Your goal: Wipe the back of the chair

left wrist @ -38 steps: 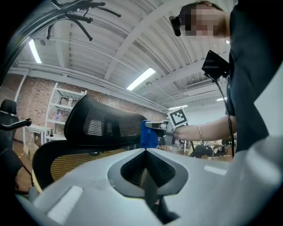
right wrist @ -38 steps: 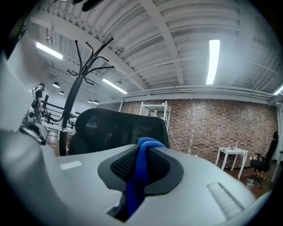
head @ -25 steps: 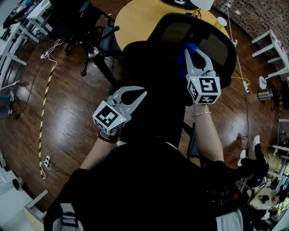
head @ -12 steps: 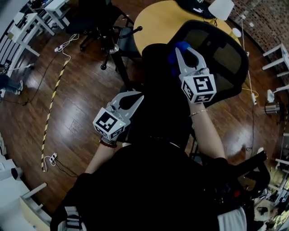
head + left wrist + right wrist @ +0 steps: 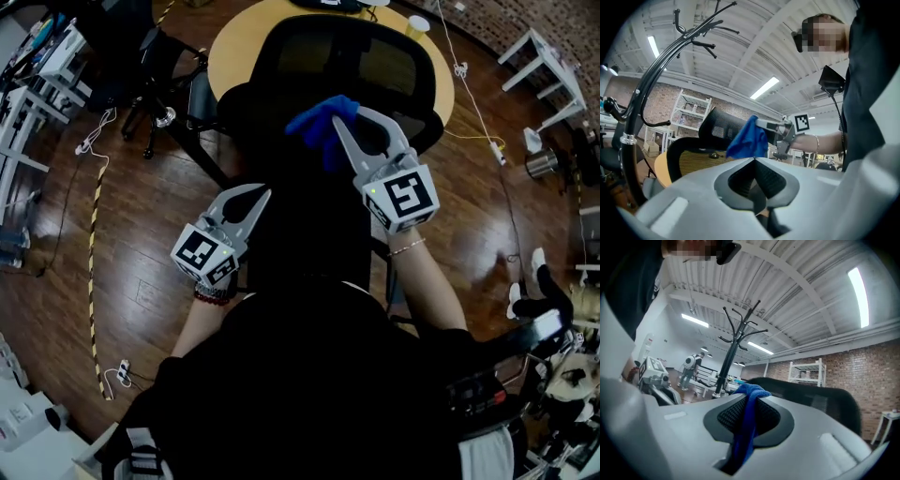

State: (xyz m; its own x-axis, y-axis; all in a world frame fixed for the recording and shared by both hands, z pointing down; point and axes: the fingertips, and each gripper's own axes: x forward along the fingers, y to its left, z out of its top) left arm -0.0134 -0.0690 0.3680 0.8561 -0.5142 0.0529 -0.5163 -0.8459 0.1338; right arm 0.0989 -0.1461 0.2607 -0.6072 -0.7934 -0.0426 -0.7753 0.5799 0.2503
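Cloth [image 5: 320, 127] is pinched in right hand-held gripper [image 5: 349, 116] at chair back [image 5: 309, 56]; left hand-held gripper [image 5: 261, 194] closed, empty.

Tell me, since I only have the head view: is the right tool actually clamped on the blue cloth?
Observer: Yes. The right gripper view shows the right tool shut on the blue cloth, which runs down between its jaws.
Reviewer: And the left tool?
Observer: Shut, nothing between its jaws.
Reviewer: Is the blue cloth on the chair back?
Observer: Seen side-on from the left gripper view, it hangs against the chair back's top edge; contact is unclear.
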